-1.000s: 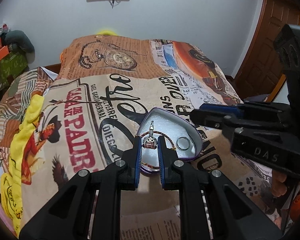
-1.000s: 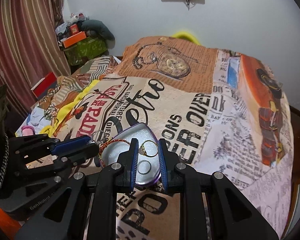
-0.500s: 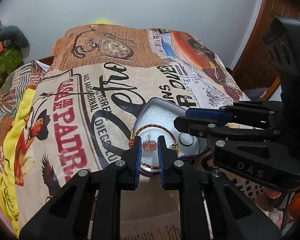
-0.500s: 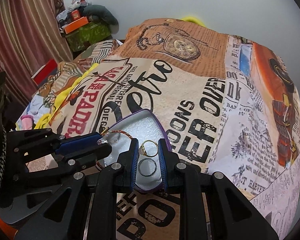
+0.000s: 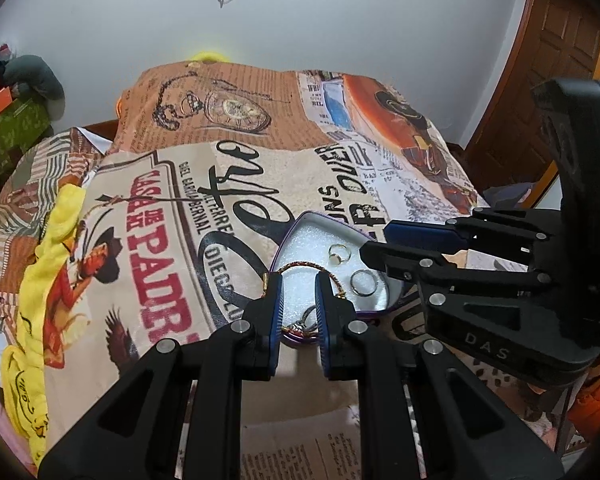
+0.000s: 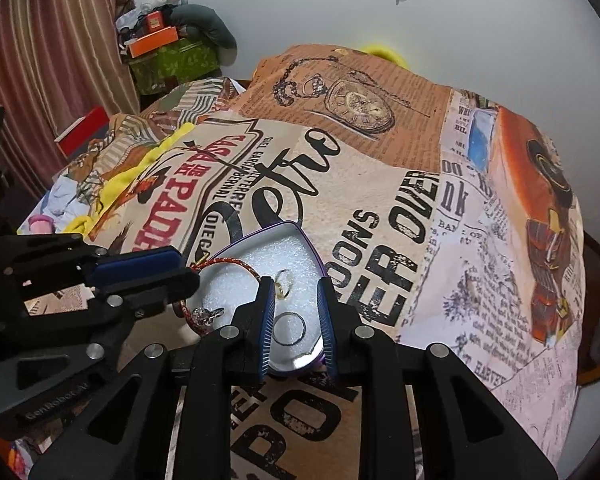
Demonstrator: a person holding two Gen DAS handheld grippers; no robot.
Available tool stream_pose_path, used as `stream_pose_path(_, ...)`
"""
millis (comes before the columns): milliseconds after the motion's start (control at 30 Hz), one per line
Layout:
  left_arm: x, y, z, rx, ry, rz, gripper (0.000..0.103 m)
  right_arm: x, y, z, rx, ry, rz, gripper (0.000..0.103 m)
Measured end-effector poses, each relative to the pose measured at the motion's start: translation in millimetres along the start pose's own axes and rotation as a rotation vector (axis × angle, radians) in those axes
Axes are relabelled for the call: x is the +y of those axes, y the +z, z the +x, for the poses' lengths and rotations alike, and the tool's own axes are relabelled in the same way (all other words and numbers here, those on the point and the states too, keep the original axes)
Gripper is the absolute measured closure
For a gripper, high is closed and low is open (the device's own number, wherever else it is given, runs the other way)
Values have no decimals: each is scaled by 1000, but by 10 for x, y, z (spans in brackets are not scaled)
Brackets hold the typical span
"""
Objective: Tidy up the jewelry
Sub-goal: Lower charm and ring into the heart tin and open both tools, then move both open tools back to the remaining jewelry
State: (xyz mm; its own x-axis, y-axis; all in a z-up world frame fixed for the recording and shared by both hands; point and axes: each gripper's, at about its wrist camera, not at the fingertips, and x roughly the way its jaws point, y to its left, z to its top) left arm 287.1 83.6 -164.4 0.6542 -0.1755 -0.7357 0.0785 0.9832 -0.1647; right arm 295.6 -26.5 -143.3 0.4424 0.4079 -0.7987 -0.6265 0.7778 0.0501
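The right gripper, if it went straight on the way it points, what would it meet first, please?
Most likely the silver ring lying in the heart-shaped tin, directly between the open right gripper fingers; the gold ring lies just beyond. Depth is uncertain.

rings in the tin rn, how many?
2. Gold ring lies on the foam toward the tin's pointed end; silver ring lies nearer the rounded end. Gripper fingers may hide more.
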Motion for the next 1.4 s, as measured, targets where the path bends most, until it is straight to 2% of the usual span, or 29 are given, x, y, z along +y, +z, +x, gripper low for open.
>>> stream_pose_path(467,-257,-32,-551,-61,21,40,89,80,-133,-613,-80,-66,-5,81)
stream_pose_path(867,-534,-278,-967,-77,3,71,88,103,-449,-1202,-151,-90,37,81)
stream_pose_path(933,-560,-355,-984,-69,-4,67,88,92,-529,-1257,-155,-89,53,79)
stream_pose_path(1000,-588,-429,-975,-54,-5,63,88,67,-614,-1286,-155,-90,72,71)
stream_pose_path(1400,-722,-875,-714,84,-36,64,88,-89,-1160,-1246,-88,-121,154,70)
